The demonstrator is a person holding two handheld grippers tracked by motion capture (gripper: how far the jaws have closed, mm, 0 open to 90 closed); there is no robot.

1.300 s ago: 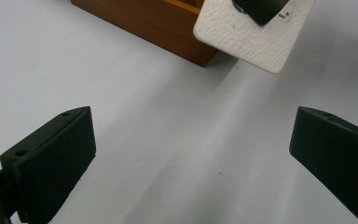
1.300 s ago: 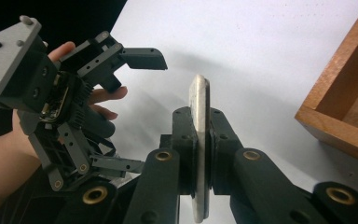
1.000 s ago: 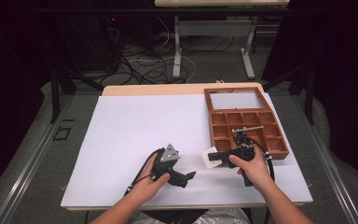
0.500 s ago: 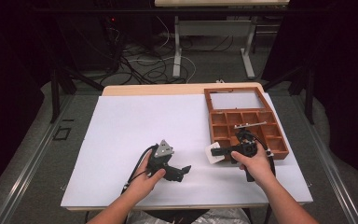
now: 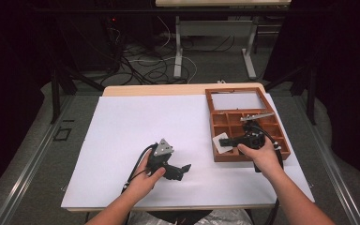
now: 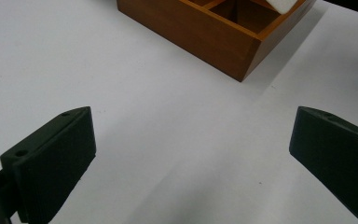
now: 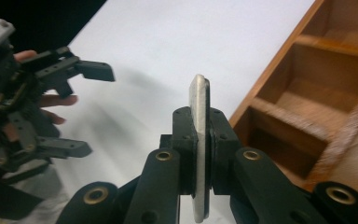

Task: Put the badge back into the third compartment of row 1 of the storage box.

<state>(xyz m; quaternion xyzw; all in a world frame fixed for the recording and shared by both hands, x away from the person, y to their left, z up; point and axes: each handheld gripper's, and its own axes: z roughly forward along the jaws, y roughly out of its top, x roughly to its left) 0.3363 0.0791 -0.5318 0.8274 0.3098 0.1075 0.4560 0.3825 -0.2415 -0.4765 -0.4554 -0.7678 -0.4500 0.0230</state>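
My right gripper (image 5: 226,141) is pinched on a thin white card (image 7: 199,140), its jaws pressed flat against both faces, and in the right gripper view the card stands on edge between them. My left gripper (image 6: 191,158) has its jaws spread wide with nothing between them, hovering low over bare white surface.

Going from the biggest thing down: the table (image 5: 136,122) is covered by a white sheet, and I see it stretching under both hands. On its right side sits the wooden tray (image 5: 281,151), divided into small compartments with one large open section at the far end. In the high view the card hangs at the tray's near left corner, over its left wall, partly above a compartment and partly above the sheet; I cannot tell whether it touches the wood. In the left gripper view the tray's corner (image 6: 242,56) lies ahead of my open jaws, well clear of them.

As I judge it, the job is sorting this card into or out of the tray, and it is mid-way: the grasp is secure and the card is lifted, but it has not been set down anywhere. What remains is carrying it to its place and releasing it, while my left gripper has no part in the work yet
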